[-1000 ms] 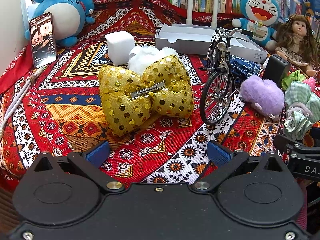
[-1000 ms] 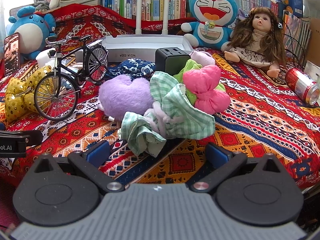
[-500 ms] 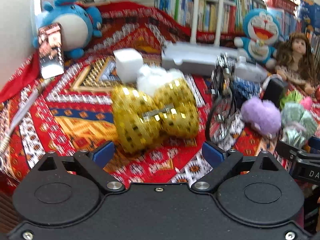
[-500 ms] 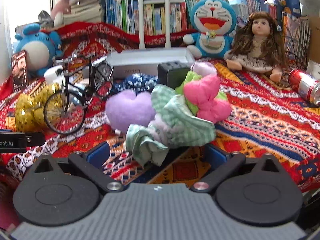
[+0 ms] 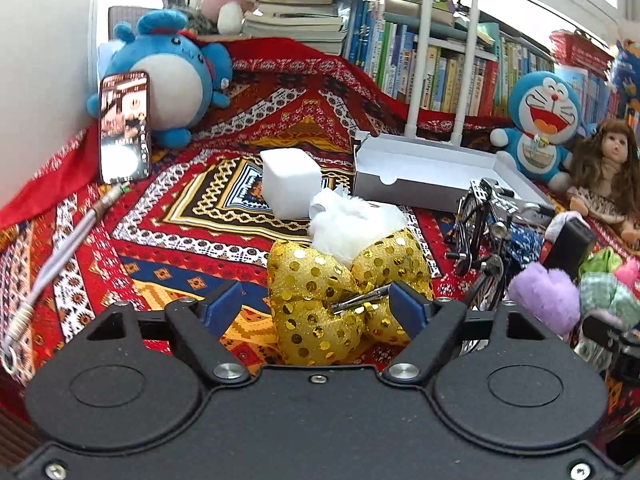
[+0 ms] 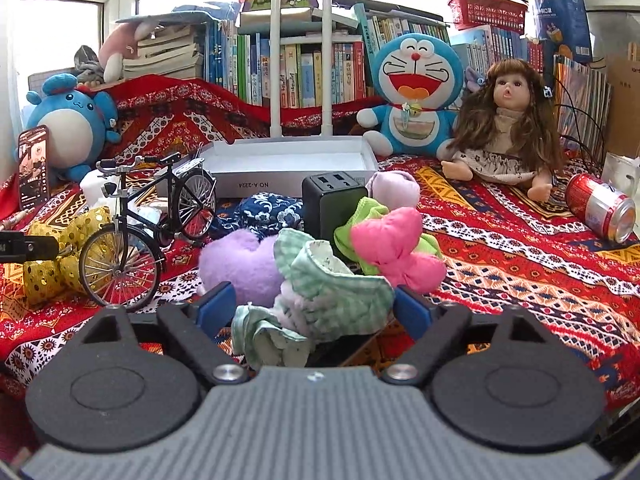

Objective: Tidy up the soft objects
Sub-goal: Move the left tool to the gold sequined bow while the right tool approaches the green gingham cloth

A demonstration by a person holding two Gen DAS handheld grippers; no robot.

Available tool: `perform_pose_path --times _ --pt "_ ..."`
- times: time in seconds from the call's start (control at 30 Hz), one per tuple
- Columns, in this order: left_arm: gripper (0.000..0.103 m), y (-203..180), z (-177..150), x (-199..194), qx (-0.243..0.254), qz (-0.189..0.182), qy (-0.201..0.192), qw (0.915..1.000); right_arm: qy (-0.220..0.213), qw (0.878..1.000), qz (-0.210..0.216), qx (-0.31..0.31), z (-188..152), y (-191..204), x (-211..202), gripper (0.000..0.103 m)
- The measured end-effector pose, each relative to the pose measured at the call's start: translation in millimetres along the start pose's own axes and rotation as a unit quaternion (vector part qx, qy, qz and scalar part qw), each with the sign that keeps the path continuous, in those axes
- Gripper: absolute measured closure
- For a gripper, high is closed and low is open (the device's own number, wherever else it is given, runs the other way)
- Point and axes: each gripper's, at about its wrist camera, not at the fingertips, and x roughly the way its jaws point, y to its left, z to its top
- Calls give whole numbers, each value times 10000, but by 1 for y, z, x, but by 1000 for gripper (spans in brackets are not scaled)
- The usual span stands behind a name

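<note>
Although both grippers are already lined up on soft items, nothing is seen to have been sorted yet, so the task is judged to be at its very start. At the lower centre of the left wrist view, the left gripper (image 5: 316,304) is being closed around the gold sequin bow (image 5: 340,292); the bow lies between the blue pads, the right pad looks to be at its edge and the left pad stands apart from it, so no grip is made yet. A white fluffy piece (image 5: 352,224) is tucked just behind the bow, with a white cube (image 5: 290,180) further up the frame.

At the lower centre of the right wrist view, the right gripper (image 6: 314,308) is likewise being closed, with the green checked cloth (image 6: 328,300) between its pads but not yet pressed. Around that cloth a purple plush heart (image 6: 240,264), a pink padded bow (image 6: 394,248) and a blue patterned fabric (image 6: 272,208) are heaped, mixed with hard things: a model bicycle (image 6: 148,224) and a black charger (image 6: 332,204).

The white box (image 6: 296,172), at the centre of that view, is seen holding nothing and may be meant as the collecting place, though that is only a guess. Every soft piece is therefore still left to be lifted and placed.
</note>
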Motion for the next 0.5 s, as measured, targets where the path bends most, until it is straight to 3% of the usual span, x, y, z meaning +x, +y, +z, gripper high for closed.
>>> perform_pose_path --times 0.13,0.27,0.5 --pt "31 3 -1 9 -142 -77 130 9998 69 10000 43 34 -1 0 2 17" --pt "44 6 -5 15 -279 -218 288 9990 142 9999 78 33 -4 3 3 22" --pt "69 9 -6 10 -394 -163 227 9988 239 9996 167 0 -7 8 2 28"
